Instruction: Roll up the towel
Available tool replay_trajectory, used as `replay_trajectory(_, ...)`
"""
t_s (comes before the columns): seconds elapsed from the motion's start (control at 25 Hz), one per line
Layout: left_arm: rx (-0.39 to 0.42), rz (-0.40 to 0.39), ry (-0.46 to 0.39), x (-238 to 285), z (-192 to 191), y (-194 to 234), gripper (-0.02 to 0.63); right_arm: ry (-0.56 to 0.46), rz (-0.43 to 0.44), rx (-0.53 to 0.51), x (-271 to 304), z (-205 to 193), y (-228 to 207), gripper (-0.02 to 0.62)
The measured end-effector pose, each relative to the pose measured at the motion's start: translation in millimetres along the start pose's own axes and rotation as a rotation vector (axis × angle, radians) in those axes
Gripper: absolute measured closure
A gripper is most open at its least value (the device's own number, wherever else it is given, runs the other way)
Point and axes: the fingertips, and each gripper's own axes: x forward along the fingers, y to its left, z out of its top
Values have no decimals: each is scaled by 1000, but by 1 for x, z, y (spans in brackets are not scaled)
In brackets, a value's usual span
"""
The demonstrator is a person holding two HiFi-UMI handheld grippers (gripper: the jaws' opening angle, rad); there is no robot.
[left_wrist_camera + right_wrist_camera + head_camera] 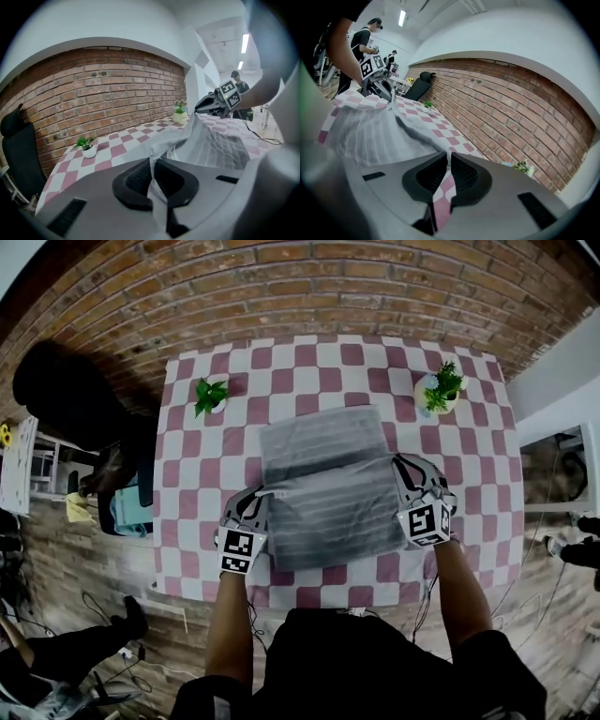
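At the left of the head view a black chair [56, 395] is standing beside the pink-and-white checked tablecloth [187, 521]. A small potted plant [211, 395] is sitting near the cloth's far left corner.

The left gripper [264, 493] is pinching one corner of the towel [328, 521]. Only the left gripper view is showing this plainly: the two jaws are pressed together on a thin pleat of grey cloth rising out of them.

The towel is lying in the middle of the tablecloth, grey with pale stripes running from side to side. Its long axis is pointing away from the person toward the brick wall [309, 287]. The far part is lying flat, while the near part is being held up as a flap. The lifted edge is stretching from one gripper to the other across the towel's middle, its right end a little farther from the person.

The right gripper [397, 461] is gripping the other corner. Its own view is showing the jaws almost touching, with the towel's edge running into their tips and checked cloth showing through the slit behind them.

A second potted plant [441, 388] is sitting near the far right corner. The gripper views alone are showing the room above table level: ceiling lights [243, 43] and a standing person [365, 35] in the background.
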Motion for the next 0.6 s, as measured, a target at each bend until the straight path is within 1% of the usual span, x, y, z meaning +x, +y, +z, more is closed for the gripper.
replay_trajectory(0.16,-47,-1,-15,25,-1,23,600,30,-32,21,38,0,-8,566)
replay_trajectory(0.32,-61,13,-6,52,4,43,600,64,-68,33,74,1,-21,566)
replay_trajectory(0.6,-86,55,75,95,-9,77,598,157,-92,33,134,-14,-30,566)
